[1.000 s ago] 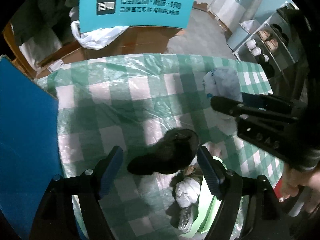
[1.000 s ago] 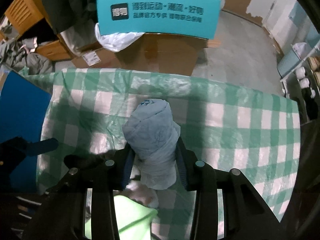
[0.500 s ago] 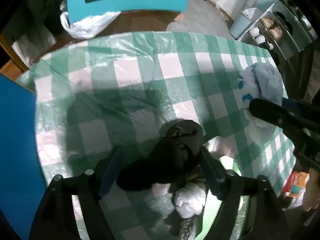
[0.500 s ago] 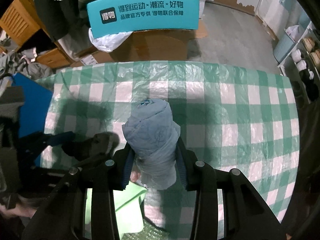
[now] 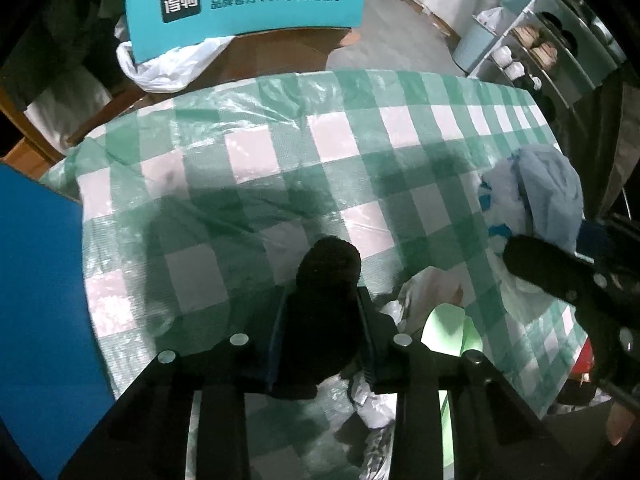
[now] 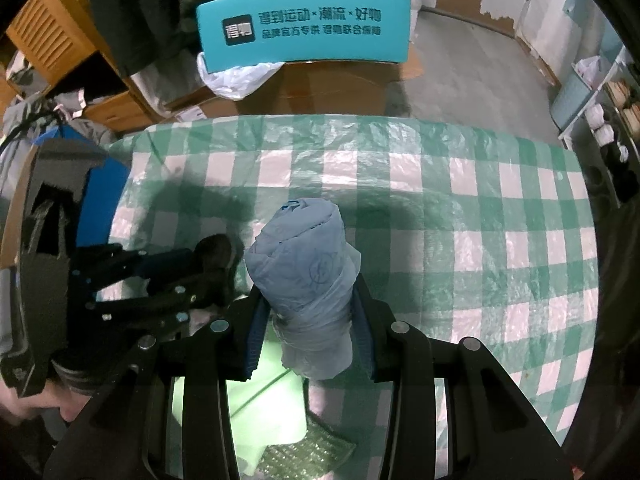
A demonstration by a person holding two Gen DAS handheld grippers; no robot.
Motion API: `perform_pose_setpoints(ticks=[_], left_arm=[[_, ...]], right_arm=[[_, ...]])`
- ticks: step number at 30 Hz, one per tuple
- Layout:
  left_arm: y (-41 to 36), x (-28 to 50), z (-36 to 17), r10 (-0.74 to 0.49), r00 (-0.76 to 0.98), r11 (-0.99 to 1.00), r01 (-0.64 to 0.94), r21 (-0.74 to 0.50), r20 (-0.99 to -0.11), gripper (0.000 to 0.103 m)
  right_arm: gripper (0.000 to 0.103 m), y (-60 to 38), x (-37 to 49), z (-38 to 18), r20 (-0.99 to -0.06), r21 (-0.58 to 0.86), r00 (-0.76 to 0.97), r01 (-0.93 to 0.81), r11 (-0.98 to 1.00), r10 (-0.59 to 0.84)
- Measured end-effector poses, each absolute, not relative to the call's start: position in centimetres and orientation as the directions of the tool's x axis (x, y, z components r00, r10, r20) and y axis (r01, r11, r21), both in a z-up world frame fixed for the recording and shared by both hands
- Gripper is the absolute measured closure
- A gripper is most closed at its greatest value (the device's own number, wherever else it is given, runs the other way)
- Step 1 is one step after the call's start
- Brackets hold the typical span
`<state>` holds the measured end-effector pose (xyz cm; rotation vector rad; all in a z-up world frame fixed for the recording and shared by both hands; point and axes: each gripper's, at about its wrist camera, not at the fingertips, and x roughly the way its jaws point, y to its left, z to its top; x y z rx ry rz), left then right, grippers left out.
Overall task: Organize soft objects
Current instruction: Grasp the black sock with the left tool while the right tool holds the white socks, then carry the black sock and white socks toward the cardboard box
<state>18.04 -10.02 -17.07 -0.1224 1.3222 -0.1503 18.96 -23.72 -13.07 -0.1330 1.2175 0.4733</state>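
Gripping a black soft bundle [image 5: 326, 312], the left gripper [image 5: 325, 336] has just been closing its jaws, and its blue pads now press the bundle on both sides; the bundle's rounded top pokes out past the fingertips, above the green-and-white checked tablecloth [image 5: 248, 168]. The right gripper [image 6: 310, 332] is likewise clamped on a rolled pale-blue cloth [image 6: 306, 276], which stands up between the pads and rises well beyond them. In the right wrist view the left gripper enters from the left, its tips just beside the blue roll, and part of a hand [image 6: 24, 400] shows at the lower left edge.

Under both tools lie a light-green sheet [image 6: 256, 408], white crumpled plastic [image 5: 376, 404] and a patch of bubble wrap [image 6: 308, 452], all partly hidden by the gripper frames. The black bundle is too dark to show what it is made of.

Only the left wrist view shows the blue panel [image 5: 36, 300] broadly, along the table's left side, and a rack with pale items [image 5: 532, 56] at far right. Only the right wrist view shows the wooden slatted furniture [image 6: 48, 36] far left. Beyond the table both show a teal sign with printed characters [image 6: 304, 28] on cardboard boxes [image 6: 332, 84], with a white plastic bag [image 5: 168, 64] below it.
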Motion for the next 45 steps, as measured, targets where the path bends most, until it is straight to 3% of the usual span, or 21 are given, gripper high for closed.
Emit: perform_pose_setpoints(ticks=[45], left_arm=[[-6.2,9.0,-3.4,-0.191,0.447,0.981,0.064,-0.182,-0.874,0.071]], right_arm=[[0.065,-22.5,12.0,-2.6,-0.835,0.178,0.363,-0.534,0.826,0.414]])
